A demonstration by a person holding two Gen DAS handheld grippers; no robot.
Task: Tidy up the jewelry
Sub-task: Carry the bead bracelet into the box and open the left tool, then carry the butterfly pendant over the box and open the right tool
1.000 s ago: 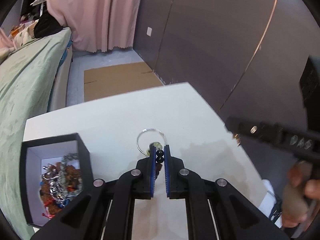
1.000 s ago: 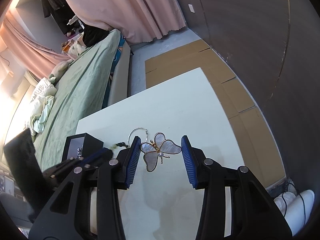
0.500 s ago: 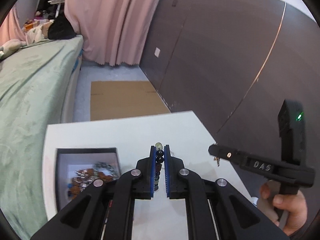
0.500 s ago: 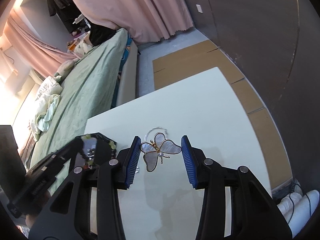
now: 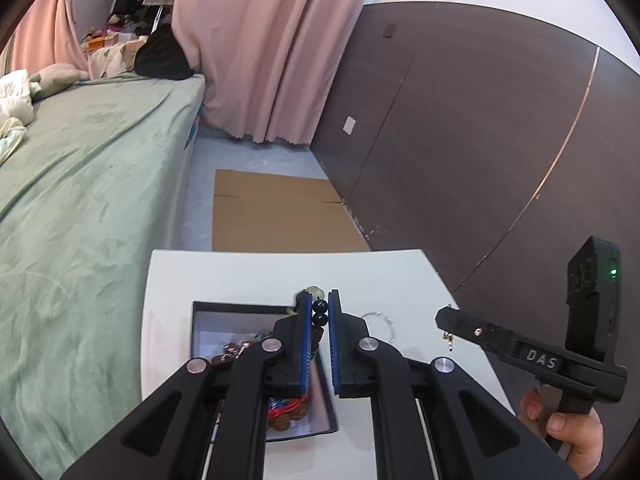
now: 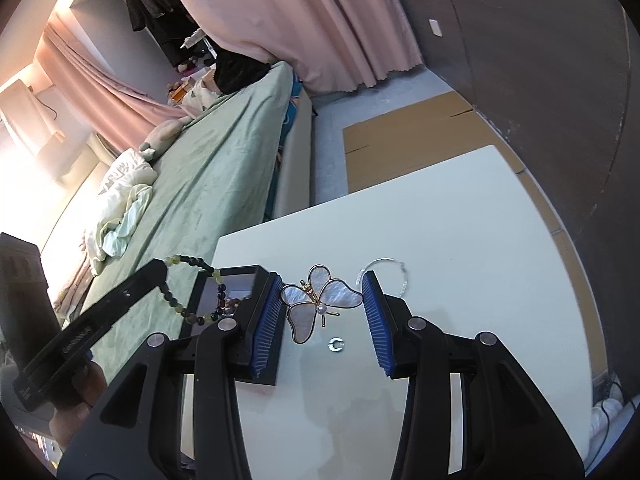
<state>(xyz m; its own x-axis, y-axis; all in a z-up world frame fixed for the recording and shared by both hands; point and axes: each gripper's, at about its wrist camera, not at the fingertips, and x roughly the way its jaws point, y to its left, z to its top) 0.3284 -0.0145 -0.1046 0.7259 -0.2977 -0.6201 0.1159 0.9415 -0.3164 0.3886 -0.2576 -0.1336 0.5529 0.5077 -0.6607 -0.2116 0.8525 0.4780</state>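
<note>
My left gripper [image 5: 319,318] is shut on a beaded bracelet [image 5: 319,315] of dark and pale green beads and holds it above the black jewelry box [image 5: 240,308]. The bracelet hangs in a loop in the right wrist view [image 6: 188,292]. The box holds several pieces of jewelry [image 5: 288,414]. My right gripper [image 6: 322,304] is shut on a mother-of-pearl butterfly brooch [image 6: 316,300], held between its blue pads above the white table [image 6: 460,240]. A thin silver bangle [image 6: 394,272] and a small silver ring [image 6: 336,345] lie on the table.
The white table [image 5: 240,276] ends close ahead. Beyond it lie cardboard sheets [image 5: 276,216] on the floor, a green bed [image 5: 80,184] at left, pink curtains [image 5: 272,40] and a dark wall [image 5: 480,140] at right.
My left gripper has lifted the bracelet off the table and carried it left, over the jewelry box. The silver bangle stays on the table. My right gripper still holds the brooch.
</note>
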